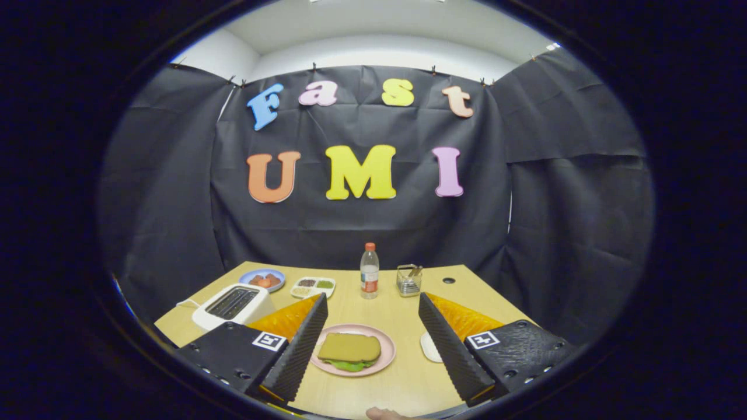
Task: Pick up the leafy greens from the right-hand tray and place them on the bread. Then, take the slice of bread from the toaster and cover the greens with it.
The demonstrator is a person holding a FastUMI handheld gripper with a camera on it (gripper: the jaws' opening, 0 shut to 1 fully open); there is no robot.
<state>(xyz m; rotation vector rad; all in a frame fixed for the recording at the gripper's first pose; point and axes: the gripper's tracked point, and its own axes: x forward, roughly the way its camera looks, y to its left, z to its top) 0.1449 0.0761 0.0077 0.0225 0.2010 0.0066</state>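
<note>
Already the sandwich looks closed, and I hold my claw (369, 344) wide open with nothing in it.

From the left: the toaster (233, 303) sits beside my left finger, its slots dark and seemingly empty; between the fingers a pink plate (385, 356) carries the bread slice (349, 347) capping the leafy greens (349, 366), which peek out underneath; the right-hand tray (430, 347) is mostly hidden behind my right finger. I judge both steps finished, so the claw hangs back above the tabletop (397, 309).

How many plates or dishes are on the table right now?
3, as far as shows. A pink plate holding the sandwich lies between the open hand-held gripper's fingers. A blue plate sits beyond the toaster, a divided white dish beside it.
</note>
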